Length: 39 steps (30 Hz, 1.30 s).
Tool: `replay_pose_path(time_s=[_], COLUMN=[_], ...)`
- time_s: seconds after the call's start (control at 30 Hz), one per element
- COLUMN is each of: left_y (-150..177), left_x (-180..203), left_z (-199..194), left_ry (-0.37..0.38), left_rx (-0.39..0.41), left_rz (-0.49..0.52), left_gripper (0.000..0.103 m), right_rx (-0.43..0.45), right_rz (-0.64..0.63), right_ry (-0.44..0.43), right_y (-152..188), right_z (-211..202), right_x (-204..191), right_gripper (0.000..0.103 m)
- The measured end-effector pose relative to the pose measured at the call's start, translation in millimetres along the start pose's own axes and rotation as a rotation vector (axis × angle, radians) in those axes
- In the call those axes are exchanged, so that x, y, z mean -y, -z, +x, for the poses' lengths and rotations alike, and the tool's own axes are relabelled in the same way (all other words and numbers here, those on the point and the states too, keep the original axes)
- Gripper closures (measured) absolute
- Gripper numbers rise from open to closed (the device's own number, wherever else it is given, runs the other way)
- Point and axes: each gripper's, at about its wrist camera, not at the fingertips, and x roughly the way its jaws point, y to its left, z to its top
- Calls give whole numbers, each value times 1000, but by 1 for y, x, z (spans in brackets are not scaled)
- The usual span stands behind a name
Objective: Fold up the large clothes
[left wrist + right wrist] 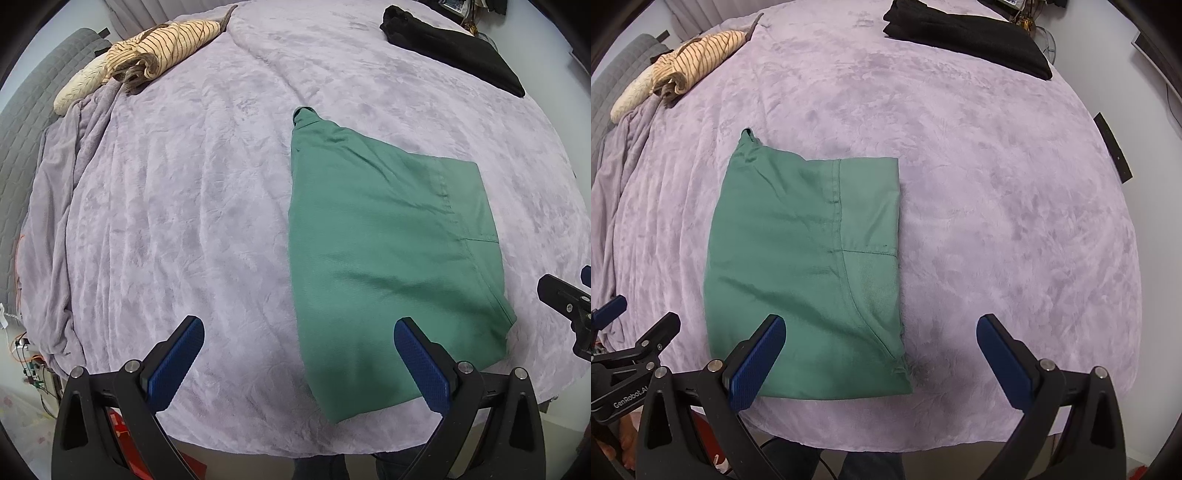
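My left gripper hangs spread wide and empty above the near edge of the lilac blanket; only its right finger overlaps the green garment. That garment lies flat as a folded oblong, long axis running away from me, a bunched tip at its far left corner. My right gripper is likewise released, its left finger over the garment's near edge. I judge both about equally near; each could take a near corner.
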Motion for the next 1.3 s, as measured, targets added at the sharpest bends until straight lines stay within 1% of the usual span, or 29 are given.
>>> replay_pose_path(time_s=[1.3], left_y=[3], left_x=[6], left_z=[-5], left_ry=[-2], left_rx=[-2], left_rz=[9], left_gripper=[0], right_rx=[-2], right_rz=[0], right_ry=[0], right_y=[6], right_z=[2], right_x=[-3], right_gripper=[0])
